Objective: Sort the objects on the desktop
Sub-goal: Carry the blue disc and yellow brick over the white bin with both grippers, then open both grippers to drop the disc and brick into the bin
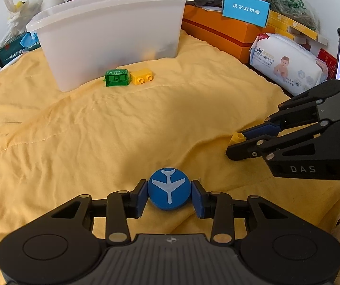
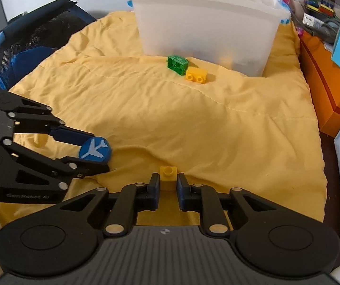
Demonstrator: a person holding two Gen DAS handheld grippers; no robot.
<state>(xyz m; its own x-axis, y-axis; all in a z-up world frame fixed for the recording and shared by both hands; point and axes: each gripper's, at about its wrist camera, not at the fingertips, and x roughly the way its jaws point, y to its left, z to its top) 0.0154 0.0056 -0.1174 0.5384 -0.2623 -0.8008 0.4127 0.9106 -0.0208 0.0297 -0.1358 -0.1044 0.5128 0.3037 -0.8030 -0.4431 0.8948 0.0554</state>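
My left gripper is shut on a round blue disc with a white airplane on it, low over the yellow quilt. In the right wrist view that left gripper holds the disc at the left. My right gripper has its pads pressed on both sides of a small yellow one-stud brick that rests on the quilt. In the left wrist view the right gripper mostly hides that brick. A green brick and a yellow two-stud brick lie by a translucent white bin.
An orange box, a blue card box and a pack of wipes crowd the quilt's right edge. A dark mesh bag lies off its left edge. Bags and toys pile up behind the bin.
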